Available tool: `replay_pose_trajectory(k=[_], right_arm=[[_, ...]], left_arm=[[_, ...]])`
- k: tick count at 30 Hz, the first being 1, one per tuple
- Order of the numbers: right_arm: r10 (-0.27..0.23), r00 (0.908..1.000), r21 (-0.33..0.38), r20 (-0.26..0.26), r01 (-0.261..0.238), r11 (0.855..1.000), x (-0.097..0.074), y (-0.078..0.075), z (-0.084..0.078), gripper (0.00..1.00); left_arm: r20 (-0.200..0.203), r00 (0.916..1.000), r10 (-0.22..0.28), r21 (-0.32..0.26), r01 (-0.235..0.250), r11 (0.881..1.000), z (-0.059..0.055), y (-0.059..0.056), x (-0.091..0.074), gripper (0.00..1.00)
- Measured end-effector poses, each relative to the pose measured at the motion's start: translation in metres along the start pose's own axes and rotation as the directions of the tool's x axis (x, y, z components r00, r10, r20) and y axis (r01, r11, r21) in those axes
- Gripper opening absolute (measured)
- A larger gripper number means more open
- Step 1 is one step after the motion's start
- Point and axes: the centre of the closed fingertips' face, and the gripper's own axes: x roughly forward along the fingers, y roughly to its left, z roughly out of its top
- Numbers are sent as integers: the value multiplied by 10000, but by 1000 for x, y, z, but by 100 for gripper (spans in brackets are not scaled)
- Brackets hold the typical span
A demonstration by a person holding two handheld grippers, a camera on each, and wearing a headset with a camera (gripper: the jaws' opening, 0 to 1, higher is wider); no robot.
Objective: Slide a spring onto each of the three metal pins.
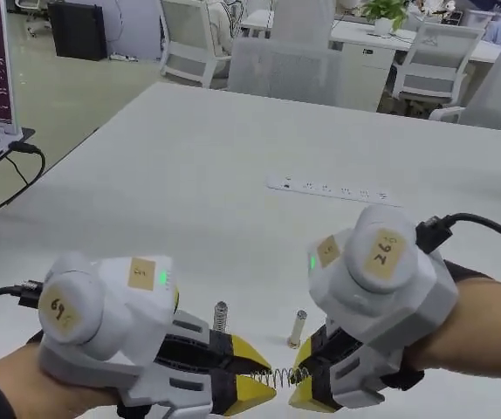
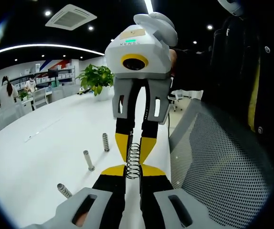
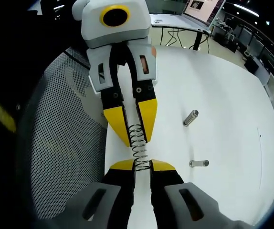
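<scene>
Left claw [image 2: 133, 171] and right claw [image 3: 142, 165] are both clamped on the spring [image 1: 278, 376]; one end should get freed and lined up straight over the bare pin [image 1: 298, 328].

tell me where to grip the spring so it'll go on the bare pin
The spring lies level, pinched at one end by the left tool and at the other by the right tool. Better to grip it across the coils near one end only, from the side, leaving the other end open to drop over the upright bare pin.
</scene>
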Motion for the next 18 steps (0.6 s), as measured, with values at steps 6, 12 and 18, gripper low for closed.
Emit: replay_pose_trajectory(k=[6, 12, 18], right_arm=[[-188, 9997, -132, 169, 190, 9997, -10, 0, 10, 9], [-255, 9991, -261, 327, 264, 9993, -15, 1, 21, 8], [-255, 9993, -462, 269, 267, 9986, -20, 4, 32, 8]], left_arm=[[-1, 10000, 52, -24, -52, 10000, 0, 1, 0, 3], [-18, 9999, 104, -64, -104, 9999, -1, 1, -1, 3], [53, 9999, 101, -69, -101, 9999, 1, 1, -1, 3]])
